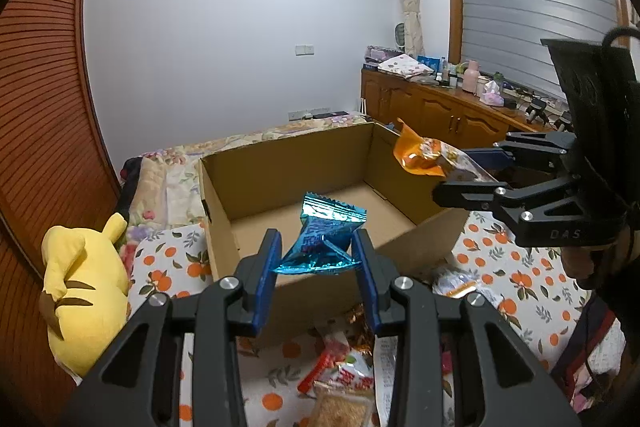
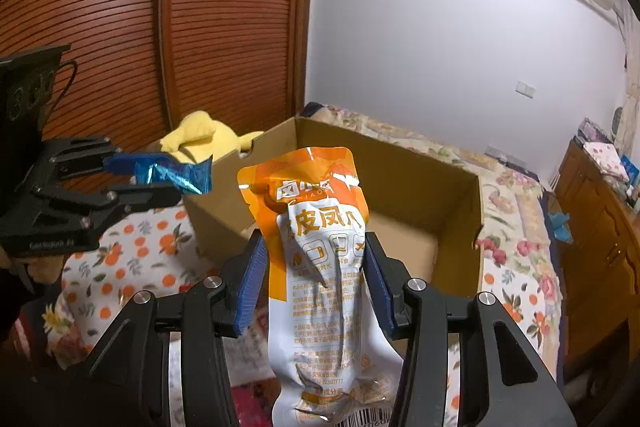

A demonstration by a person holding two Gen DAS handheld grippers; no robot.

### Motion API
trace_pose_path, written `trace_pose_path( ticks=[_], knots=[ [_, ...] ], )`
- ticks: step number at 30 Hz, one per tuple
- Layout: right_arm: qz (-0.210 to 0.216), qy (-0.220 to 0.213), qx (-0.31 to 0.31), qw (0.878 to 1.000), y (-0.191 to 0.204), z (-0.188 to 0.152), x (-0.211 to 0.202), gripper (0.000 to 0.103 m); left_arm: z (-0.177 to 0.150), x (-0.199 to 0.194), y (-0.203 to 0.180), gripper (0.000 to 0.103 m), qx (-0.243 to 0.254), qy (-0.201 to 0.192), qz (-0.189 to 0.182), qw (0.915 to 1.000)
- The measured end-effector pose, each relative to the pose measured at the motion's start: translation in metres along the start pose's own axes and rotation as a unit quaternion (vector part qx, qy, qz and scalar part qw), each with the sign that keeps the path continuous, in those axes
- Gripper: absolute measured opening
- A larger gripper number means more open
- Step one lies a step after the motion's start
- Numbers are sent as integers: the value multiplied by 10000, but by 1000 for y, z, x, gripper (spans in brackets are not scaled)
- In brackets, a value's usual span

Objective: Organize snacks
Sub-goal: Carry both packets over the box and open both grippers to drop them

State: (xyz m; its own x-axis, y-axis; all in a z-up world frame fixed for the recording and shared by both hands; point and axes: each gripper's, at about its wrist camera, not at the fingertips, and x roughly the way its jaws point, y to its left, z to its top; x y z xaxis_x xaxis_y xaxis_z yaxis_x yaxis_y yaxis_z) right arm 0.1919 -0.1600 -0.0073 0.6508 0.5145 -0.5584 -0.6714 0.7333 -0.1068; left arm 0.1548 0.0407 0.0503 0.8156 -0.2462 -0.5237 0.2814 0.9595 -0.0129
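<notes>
My left gripper [image 1: 316,247] is shut on a shiny blue snack packet [image 1: 320,239], held above the near wall of an open cardboard box [image 1: 288,155] on the bed. My right gripper [image 2: 312,251] is shut on an orange and white snack pouch [image 2: 320,267], held over the box's near right corner [image 2: 456,227]. In the left wrist view the right gripper [image 1: 468,171] shows at the right with the orange pouch [image 1: 424,153]. In the right wrist view the left gripper [image 2: 144,179] shows at the left with the blue packet [image 2: 172,173]. The box floor looks bare.
Several loose snack packets [image 1: 344,375] lie on the orange-print bedsheet [image 1: 520,267] in front of the box. A yellow plush toy [image 1: 84,291] sits left of the box by the wooden wardrobe [image 1: 40,107]. A wooden cabinet [image 1: 440,107] with clutter stands at the right.
</notes>
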Motion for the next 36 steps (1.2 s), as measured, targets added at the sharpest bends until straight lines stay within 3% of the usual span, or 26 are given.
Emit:
trace_pose_path(
  ticks=[14,20,31,36],
  knots=[
    [-281,239,272,9990,-32,31,50,49,14,50,2,36,60,309,205,9993],
    [-328,449,450,9974,-44,32,70,49,15,63,7,43,-58,368,380,9986],
    [-395,960,458,9935,-43,29,101,58,9,51,17,51,-231,285,345,9987],
    [-391,886,443,9943,-40,27,98,63,2,38,18,57,-351,169,256,9989]
  ],
)
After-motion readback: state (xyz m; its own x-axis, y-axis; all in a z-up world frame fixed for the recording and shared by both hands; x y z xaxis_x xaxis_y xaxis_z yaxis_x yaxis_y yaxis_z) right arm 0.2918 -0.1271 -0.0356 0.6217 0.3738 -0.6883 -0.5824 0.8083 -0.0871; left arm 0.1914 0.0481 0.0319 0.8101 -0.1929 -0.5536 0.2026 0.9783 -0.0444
